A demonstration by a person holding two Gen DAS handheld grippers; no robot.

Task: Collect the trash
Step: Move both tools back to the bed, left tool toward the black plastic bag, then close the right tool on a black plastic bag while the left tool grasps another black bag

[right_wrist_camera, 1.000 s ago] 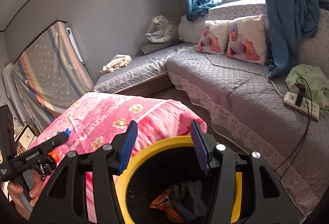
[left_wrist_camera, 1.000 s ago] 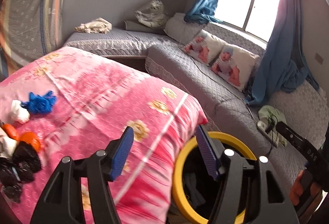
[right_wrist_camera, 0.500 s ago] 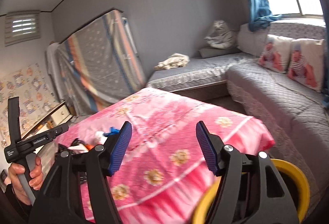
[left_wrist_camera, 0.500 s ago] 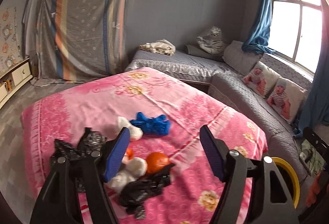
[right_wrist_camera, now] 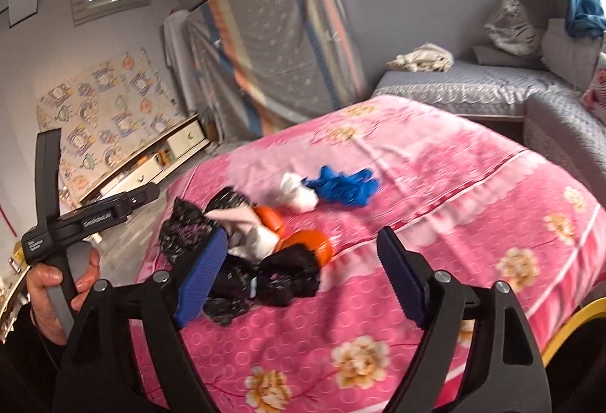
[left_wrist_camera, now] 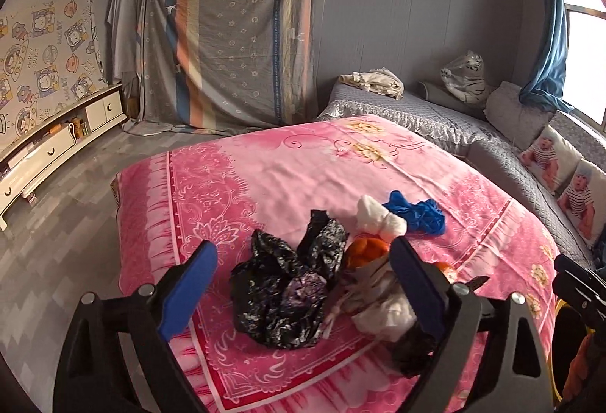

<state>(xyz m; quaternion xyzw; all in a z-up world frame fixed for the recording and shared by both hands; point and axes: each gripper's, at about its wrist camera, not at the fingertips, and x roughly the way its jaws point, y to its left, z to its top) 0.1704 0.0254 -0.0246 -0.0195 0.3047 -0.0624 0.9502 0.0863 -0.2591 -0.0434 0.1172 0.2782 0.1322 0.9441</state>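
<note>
Trash lies in a heap on the pink blanket [left_wrist_camera: 303, 178]: a crumpled black plastic bag [left_wrist_camera: 284, 292], white tissue wads [left_wrist_camera: 378, 220], a blue glove [left_wrist_camera: 416, 214] and orange pieces [left_wrist_camera: 365, 250]. My left gripper [left_wrist_camera: 303, 293] is open and empty, its blue pads either side of the black bag, just above it. My right gripper [right_wrist_camera: 299, 276] is open and empty above the blanket, near another black bag [right_wrist_camera: 272, 284], the orange pieces [right_wrist_camera: 306, 242], a tissue wad [right_wrist_camera: 297, 191] and the blue glove [right_wrist_camera: 341, 186]. The yellow-rimmed bin [right_wrist_camera: 575, 322] shows at the lower right edge.
A grey quilted sofa [left_wrist_camera: 492, 148] with baby-print pillows [left_wrist_camera: 560, 170] runs along the right. A white low cabinet [left_wrist_camera: 49, 151] stands at the left wall. A striped cloth [left_wrist_camera: 235, 38] covers something at the back. The left gripper's handle [right_wrist_camera: 75, 220] shows in the right wrist view.
Both grippers have swung away from the yellow bin to the left, over the pink blanket. The trash heap now lies right in front of both. Both stayed open.
</note>
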